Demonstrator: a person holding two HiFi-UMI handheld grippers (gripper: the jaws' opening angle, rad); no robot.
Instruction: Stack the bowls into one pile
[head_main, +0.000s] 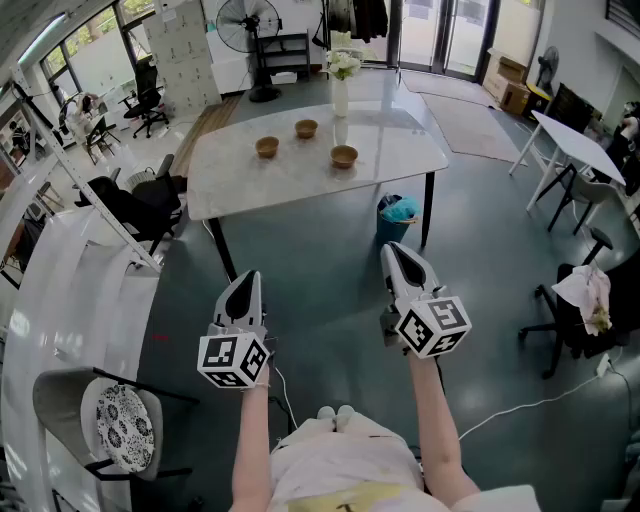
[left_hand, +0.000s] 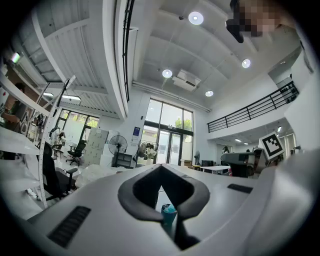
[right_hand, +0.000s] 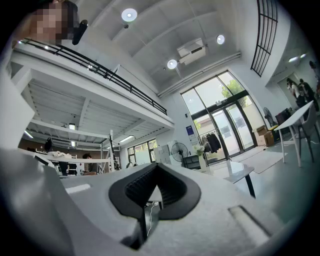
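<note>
Three brown bowls stand apart on the white table (head_main: 300, 185): one at the left (head_main: 267, 147), one at the back (head_main: 306, 128), one at the right (head_main: 344, 155). Both grippers are held over the floor, well short of the table, and point toward it. My left gripper (head_main: 245, 280) has its jaws together with nothing between them, and its own view shows the tips meeting (left_hand: 161, 169). My right gripper (head_main: 392, 252) is likewise shut and empty, its tips touching (right_hand: 157, 170). The bowls are too small or hidden to make out in both gripper views.
A vase of white flowers (head_main: 340, 88) stands at the table's far edge. A teal bin (head_main: 398, 212) sits beside the table's near right leg. Black office chairs stand at left (head_main: 135, 205) and right (head_main: 575, 320). A cushioned chair (head_main: 120, 425) is near left.
</note>
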